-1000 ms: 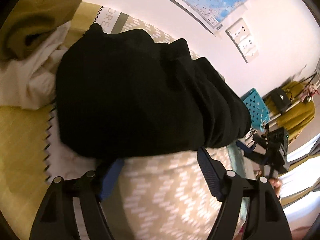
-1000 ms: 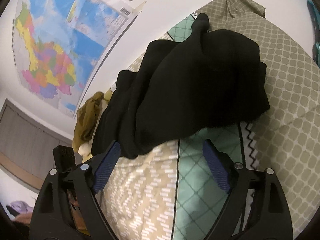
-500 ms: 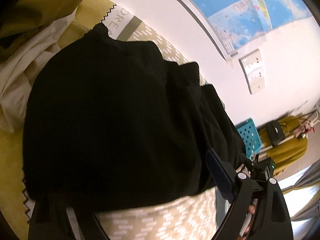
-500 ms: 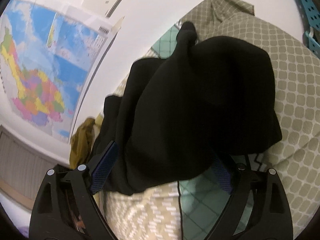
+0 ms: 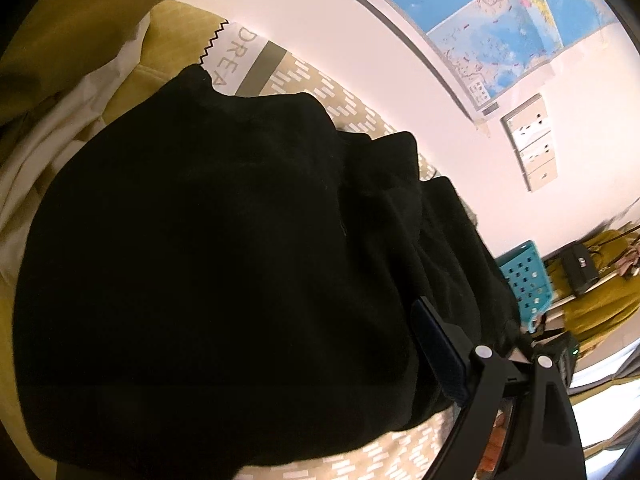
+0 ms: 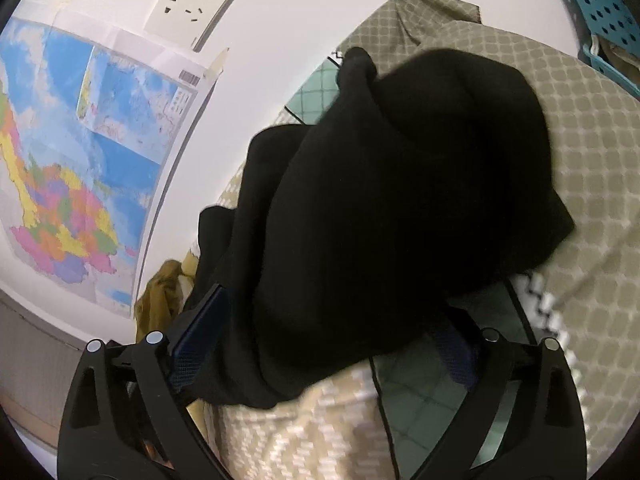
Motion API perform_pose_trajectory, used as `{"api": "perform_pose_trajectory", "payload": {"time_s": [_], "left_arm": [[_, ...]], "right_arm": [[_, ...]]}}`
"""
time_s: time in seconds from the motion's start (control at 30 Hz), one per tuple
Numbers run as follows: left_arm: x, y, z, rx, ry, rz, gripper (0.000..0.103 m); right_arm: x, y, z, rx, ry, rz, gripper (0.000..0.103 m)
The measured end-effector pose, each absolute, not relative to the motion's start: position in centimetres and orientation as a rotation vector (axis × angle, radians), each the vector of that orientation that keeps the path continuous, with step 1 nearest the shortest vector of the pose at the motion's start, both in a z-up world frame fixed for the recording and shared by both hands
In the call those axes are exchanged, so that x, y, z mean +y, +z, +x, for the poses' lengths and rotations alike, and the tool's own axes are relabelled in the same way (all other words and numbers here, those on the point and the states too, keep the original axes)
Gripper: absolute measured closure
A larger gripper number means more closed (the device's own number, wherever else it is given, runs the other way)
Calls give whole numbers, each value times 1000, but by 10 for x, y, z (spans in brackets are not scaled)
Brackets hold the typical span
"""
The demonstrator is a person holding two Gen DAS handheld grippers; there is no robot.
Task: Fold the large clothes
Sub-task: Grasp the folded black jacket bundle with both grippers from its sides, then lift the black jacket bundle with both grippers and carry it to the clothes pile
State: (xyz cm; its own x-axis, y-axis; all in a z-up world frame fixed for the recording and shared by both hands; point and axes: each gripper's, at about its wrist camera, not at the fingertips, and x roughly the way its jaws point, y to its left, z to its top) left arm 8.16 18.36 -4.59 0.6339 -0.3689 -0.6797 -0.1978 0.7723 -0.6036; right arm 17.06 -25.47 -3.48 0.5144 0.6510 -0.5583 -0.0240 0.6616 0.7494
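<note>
Black fabric fills most of the left wrist view: the garment [image 5: 224,264] lies heaped on a patterned bed [image 5: 400,452], spreading from the centre to the lower left. Only one blue pad of the left hand-held gripper [image 5: 256,412] shows, at lower right; the other finger is buried under cloth, so whether the jaws are apart or clamped cannot be told. A white cloth [image 5: 60,140] and a mustard one [image 5: 76,28] sit at upper left. A map [image 5: 492,24] and a socket plate [image 5: 532,144] hang on the wall at upper right, and a teal basket [image 5: 524,276] stands at right.

In the right wrist view the garment [image 6: 400,208] covers the centre. The right hand-held gripper [image 6: 328,344] has its fingers spread wide, one pad at lower left, the other at lower right half under the hem. It grips nothing that can be seen. The map [image 6: 72,160] fills the left side.

To do this step well, I would judge that each gripper should take a single layer at the near edge, then lift evenly so the heap opens flat. The garment's shape, sleeves and collar cannot be made out in the black mass.
</note>
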Motion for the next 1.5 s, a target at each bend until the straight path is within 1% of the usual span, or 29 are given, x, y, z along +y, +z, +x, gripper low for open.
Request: {"api": "perform_pose_trajectory", "payload": {"time_s": [0.1, 0.23, 0.4, 0.5, 0.53, 0.67, 0.7, 0.77, 0.97, 1.2, 1.3, 1.33, 1.4, 1.43, 1.47, 1.5], "left_arm": [[181, -44, 85, 910, -81, -689, 17], [183, -43, 90, 912, -44, -678, 18], [187, -43, 94, 894, -41, -708, 18], [184, -42, 97, 898, -28, -677, 18], [183, -41, 97, 906, -26, -662, 18], [176, -40, 97, 916, -13, -603, 18], [174, -39, 97, 917, -7, -585, 18], [171, -38, 98, 922, 3, -559, 18], [166, -37, 102, 935, 5, -537, 18], [161, -39, 105, 946, 5, -512, 18], [160, -39, 106, 945, 7, -508, 18], [159, -39, 108, 948, 8, -504, 17], [158, -39, 111, 954, 5, -509, 15], [158, -38, 112, 953, 6, -510, 14], [157, -39, 114, 951, 5, -509, 14], [157, -39, 115, 949, 4, -507, 12]], "right_arm": [[-250, -33, 184, 937, 437, 776, 6], [-227, -20, 194, 862, 419, 657, 4], [-228, -24, 202, 873, 397, 740, 4], [-231, -28, 200, 905, 389, 768, 5], [-234, -30, 197, 918, 392, 771, 5], [-244, -35, 183, 934, 393, 772, 14], [-245, -35, 181, 934, 391, 773, 14], [-243, -34, 181, 943, 399, 761, 13], [-233, -30, 194, 944, 402, 742, 5], [-220, -28, 203, 933, 380, 696, 5], [-214, -25, 202, 932, 381, 657, 12], [-216, -25, 203, 932, 380, 668, 18], [-221, -27, 207, 934, 401, 713, 20], [-222, -28, 209, 940, 404, 728, 19], [-221, -29, 213, 948, 414, 735, 11], [-220, -30, 214, 944, 429, 748, 7]]}}
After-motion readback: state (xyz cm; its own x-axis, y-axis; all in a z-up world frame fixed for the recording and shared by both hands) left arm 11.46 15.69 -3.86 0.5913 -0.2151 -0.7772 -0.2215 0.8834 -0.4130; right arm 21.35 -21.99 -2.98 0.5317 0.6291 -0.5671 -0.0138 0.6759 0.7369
